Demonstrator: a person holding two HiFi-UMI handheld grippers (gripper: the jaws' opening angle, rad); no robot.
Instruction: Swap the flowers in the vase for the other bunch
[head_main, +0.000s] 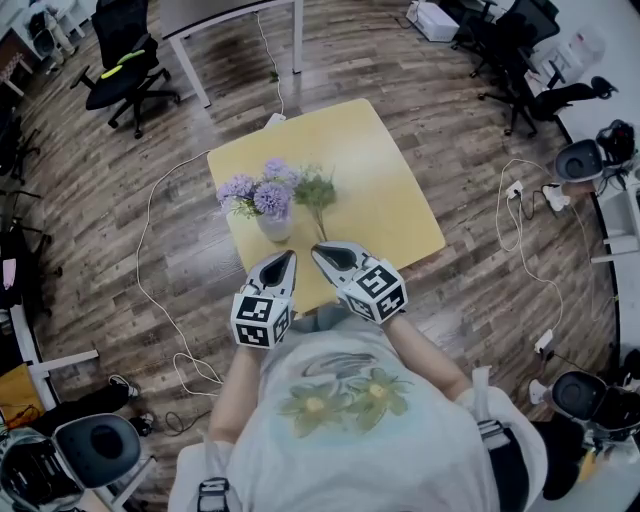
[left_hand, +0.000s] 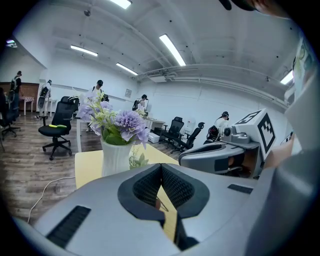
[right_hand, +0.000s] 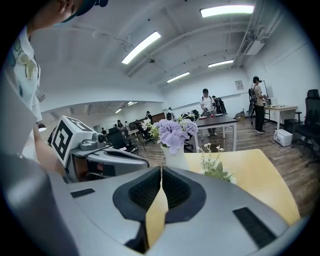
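A white vase (head_main: 275, 227) holding purple flowers (head_main: 258, 192) stands near the middle of the yellow table (head_main: 390, 200). Just right of it a green bunch with small white blooms (head_main: 316, 188) lies flat, its stem pointing toward me. My left gripper (head_main: 288, 256) hovers at the table's near edge, just in front of the vase, jaws shut on nothing. My right gripper (head_main: 318, 250) is beside it, near the stem's end, also shut and empty. The left gripper view shows the vase (left_hand: 115, 157) close ahead. The right gripper view shows the vase (right_hand: 175, 157) and the green bunch (right_hand: 215, 167).
Black office chairs (head_main: 125, 55) stand at the far left and far right (head_main: 520, 60). A white cable (head_main: 160, 290) loops over the wood floor left of the table. A white-legged table (head_main: 240, 20) is behind. Several people stand further off in both gripper views.
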